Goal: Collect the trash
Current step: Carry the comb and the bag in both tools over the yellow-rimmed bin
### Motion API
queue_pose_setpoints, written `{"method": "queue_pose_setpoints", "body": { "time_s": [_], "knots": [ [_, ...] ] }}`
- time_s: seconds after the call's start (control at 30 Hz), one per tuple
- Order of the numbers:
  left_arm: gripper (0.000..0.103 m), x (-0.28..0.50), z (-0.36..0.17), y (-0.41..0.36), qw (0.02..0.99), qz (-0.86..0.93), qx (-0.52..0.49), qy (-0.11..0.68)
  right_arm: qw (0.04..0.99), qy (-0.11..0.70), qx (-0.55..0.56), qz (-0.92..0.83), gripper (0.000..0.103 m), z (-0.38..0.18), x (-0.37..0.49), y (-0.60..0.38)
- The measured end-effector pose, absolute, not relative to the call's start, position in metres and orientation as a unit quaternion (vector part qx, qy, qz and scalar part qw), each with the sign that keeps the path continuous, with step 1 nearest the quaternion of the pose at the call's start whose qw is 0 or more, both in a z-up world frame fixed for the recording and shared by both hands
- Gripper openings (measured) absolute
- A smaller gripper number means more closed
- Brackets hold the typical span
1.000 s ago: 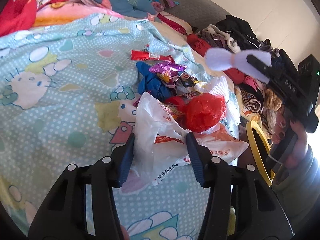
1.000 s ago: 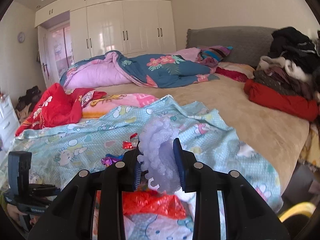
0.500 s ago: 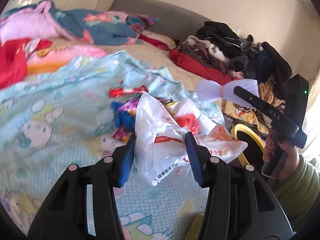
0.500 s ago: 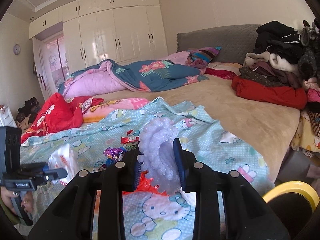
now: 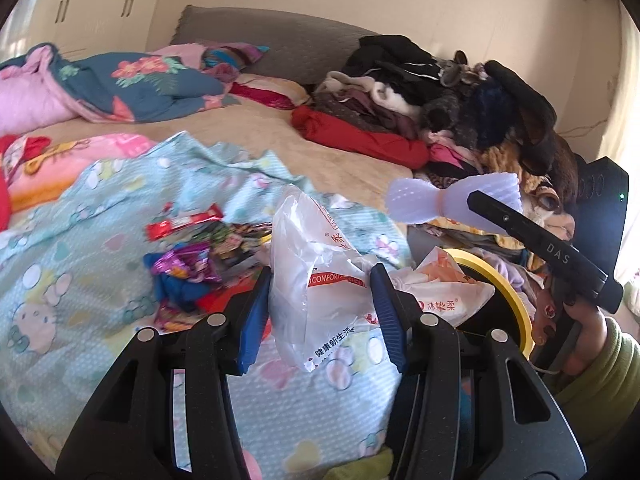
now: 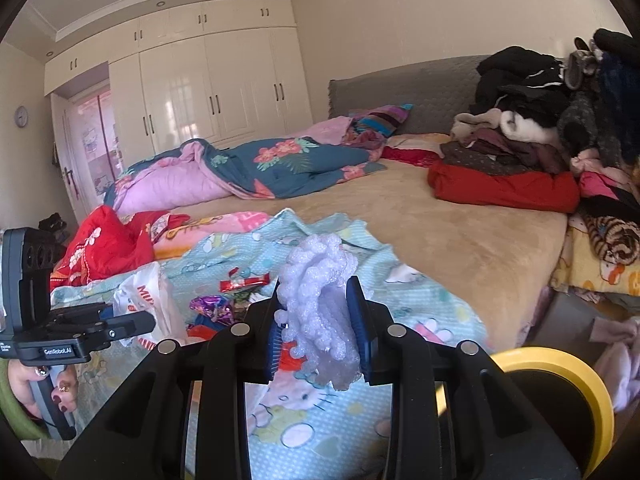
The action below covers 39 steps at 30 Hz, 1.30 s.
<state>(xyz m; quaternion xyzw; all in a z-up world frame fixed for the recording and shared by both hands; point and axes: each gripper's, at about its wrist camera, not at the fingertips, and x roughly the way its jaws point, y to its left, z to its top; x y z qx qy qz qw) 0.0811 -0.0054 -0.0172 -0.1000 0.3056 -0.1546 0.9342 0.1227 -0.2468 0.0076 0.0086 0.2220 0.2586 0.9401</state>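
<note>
Both grippers carrying trash above the bed's near corner, beside the yellow-rimmed bin.

Left gripper (image 5: 320, 312) is clamping a crumpled white plastic bag (image 5: 320, 280) with red print, blue pads pressing in on both sides, jaws partly closed around its bulk; the bag is hanging clear above the light-blue cartoon sheet (image 5: 100, 240). Right gripper (image 6: 318, 324) is pinching a pale lilac foam net (image 6: 320, 300), jaws narrow, the foam bulging above and below the pads. Bin (image 6: 560, 376) is sitting just beside the mattress edge, under and right of the right gripper. Loose wrappers (image 5: 188, 256) are lying in a heap on the sheet, left of the bag, a red one (image 5: 184, 222) just behind. Clothes pile (image 5: 440, 100) is sitting at the far right of the bed.
</note>
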Motion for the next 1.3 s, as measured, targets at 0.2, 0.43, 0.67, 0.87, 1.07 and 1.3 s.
{"method": "queue_pose_setpoints", "body": {
  "time_s": [0.2,0.43,0.67,0.87,1.07,1.3],
  "knots": [
    [0.041,0.089,-0.008,-0.036,0.934,-0.173,-0.085,0.3,0.942,0.228,0.03,0.244,0.028,0.013,0.119,-0.276],
    [0.041,0.09,-0.004,-0.064,0.934,-0.188,-0.066,0.296,0.945,0.236,0.048,0.22,0.028,0.012,0.112,-0.307],
    [0.041,0.093,-0.003,-0.091,0.933,-0.199,-0.049,0.296,0.948,0.243,0.079,0.19,0.028,0.008,0.11,-0.343],
    [0.041,0.092,-0.006,-0.113,0.928,-0.214,-0.045,0.301,0.944,0.27,0.099,0.161,0.028,-0.003,0.114,-0.375],
    [0.041,0.094,-0.014,-0.132,0.924,-0.224,-0.033,0.309,0.942,0.283,0.117,0.14,0.028,-0.014,0.115,-0.397],
    [0.042,0.101,-0.028,-0.154,0.917,-0.231,-0.018,0.326,0.934,0.306,0.142,0.119,0.029,-0.026,0.121,-0.417]
  ]
}}
